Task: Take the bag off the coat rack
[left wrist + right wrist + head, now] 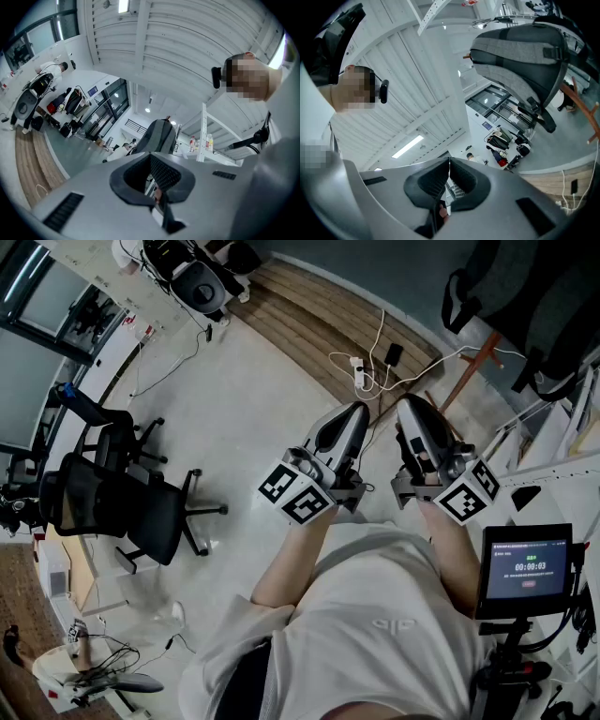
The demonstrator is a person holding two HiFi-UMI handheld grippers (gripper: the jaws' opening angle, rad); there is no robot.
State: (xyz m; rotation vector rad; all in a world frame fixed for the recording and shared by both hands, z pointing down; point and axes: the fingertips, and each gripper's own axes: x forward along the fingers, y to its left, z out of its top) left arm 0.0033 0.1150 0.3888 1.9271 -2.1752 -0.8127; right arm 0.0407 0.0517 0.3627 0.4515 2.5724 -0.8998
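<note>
Floor (234, 399) below; left gripper (356, 411) and right gripper (409, 405) closed, empty; bag (553, 296) apparently cropped.

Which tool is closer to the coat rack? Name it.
The right tool: it lies nearer the coat rack's wooden leg; the left tool is over toward the office chairs.

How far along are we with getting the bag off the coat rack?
Done: nothing yet; the grey bag hangs on the coat rack. In hand: nothing; the left hand-held gripper and right hand-held gripper are shut and empty, held in front of the person, short of the rack. Left: reach the bag, open the jaws, grip it, probably by a strap, and lift it off.
</note>
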